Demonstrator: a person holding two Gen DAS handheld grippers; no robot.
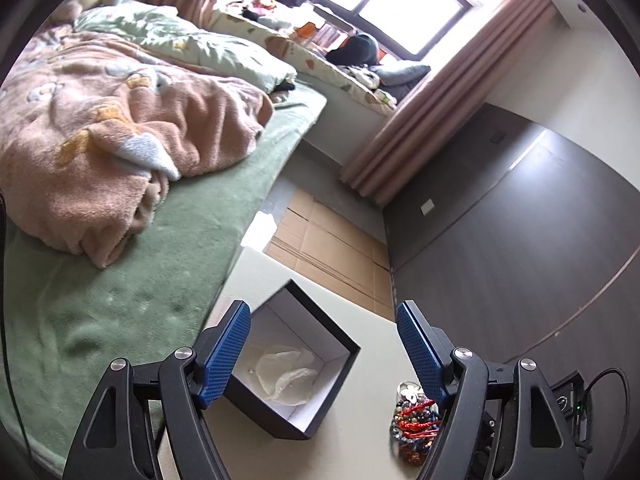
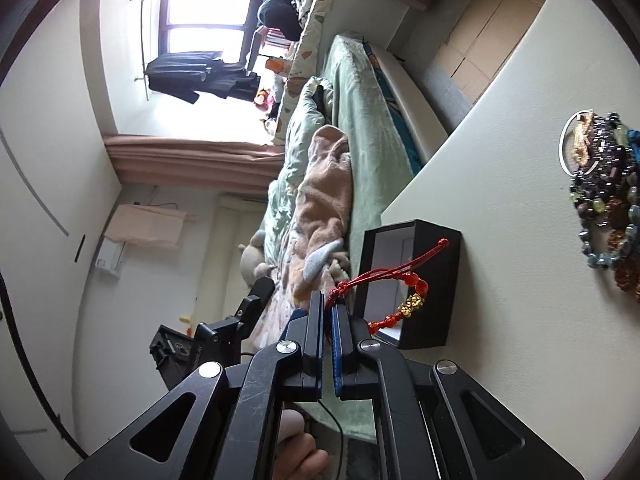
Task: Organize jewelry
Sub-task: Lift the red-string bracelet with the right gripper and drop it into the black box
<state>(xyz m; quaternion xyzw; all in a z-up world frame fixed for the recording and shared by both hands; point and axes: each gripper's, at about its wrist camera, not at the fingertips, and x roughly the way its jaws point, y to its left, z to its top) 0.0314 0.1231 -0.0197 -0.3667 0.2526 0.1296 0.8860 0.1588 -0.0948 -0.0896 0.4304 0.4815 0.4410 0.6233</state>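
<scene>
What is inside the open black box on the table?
The black box holds crumpled white tissue paper on its white floor. Whether jewelry lies beneath it cannot be seen; the left gripper's finger covers one corner.

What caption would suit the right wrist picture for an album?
Right tool shut on a red bracelet, dangling in front of the open black box on the table.

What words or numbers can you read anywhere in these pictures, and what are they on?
There is no text that can be read in either view.
Black box: plain walls, no label showing.
White paper inside the box: no print visible.
Red string bracelet held in the right gripper: beads only, no letters.
Pile of bead bracelets: no tags to read.
Wall switch plate: too small and blurred to tell.
</scene>
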